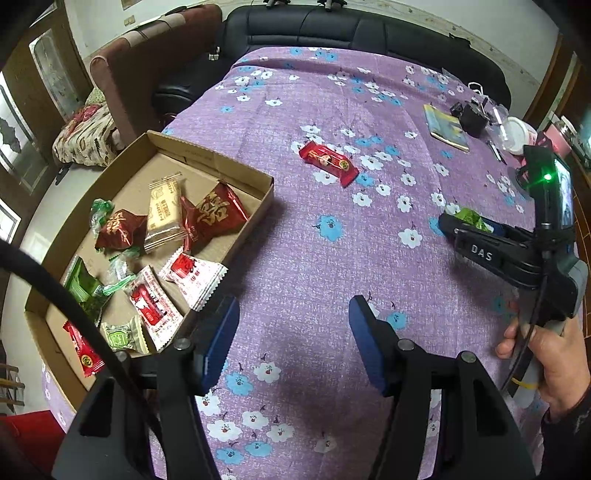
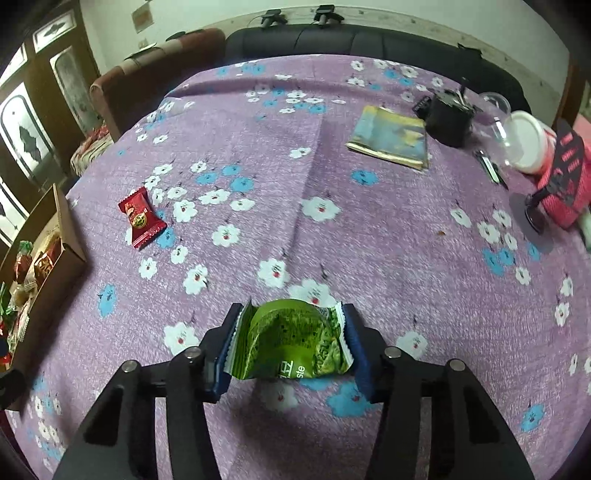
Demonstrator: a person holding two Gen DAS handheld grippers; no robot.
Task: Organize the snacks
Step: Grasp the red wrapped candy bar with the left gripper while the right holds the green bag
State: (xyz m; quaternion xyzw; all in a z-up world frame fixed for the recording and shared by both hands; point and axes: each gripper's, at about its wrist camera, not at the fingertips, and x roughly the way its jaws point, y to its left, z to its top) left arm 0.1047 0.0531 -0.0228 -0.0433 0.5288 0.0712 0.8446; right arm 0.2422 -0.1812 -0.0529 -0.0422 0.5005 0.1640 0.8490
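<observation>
Closest to the right wrist camera, the right gripper (image 2: 291, 339) pinches a crumpled green snack packet (image 2: 295, 339) between its two blue pads, the packet bowed by the squeeze and low over a purple flowered tablecloth (image 2: 369, 240). White print runs along the packet's lower edge, too cut off to read. In the left wrist view the left gripper (image 1: 295, 332) hangs with its fingers spread and nothing between them, above bare cloth. To its left sits a shallow cardboard box (image 1: 258, 201) holding about a dozen wrapped snacks in red, green, white and beige; a black cable (image 1: 55, 284) crosses in front of the box and hides part of its near corner. One red candy (image 1: 328, 162) lies alone on the cloth, well apart from both grippers and beyond the box. At the far right of the table are a thin booklet (image 2: 391, 136), a black pot (image 2: 448, 118), a white lidded tub (image 2: 532, 144) and a pink and black item (image 2: 565, 177), partly cut off by the picture's edge. A hand (image 1: 546, 362) grips the right tool's handle. A dark sofa (image 1: 332, 29) stands behind the table.
</observation>
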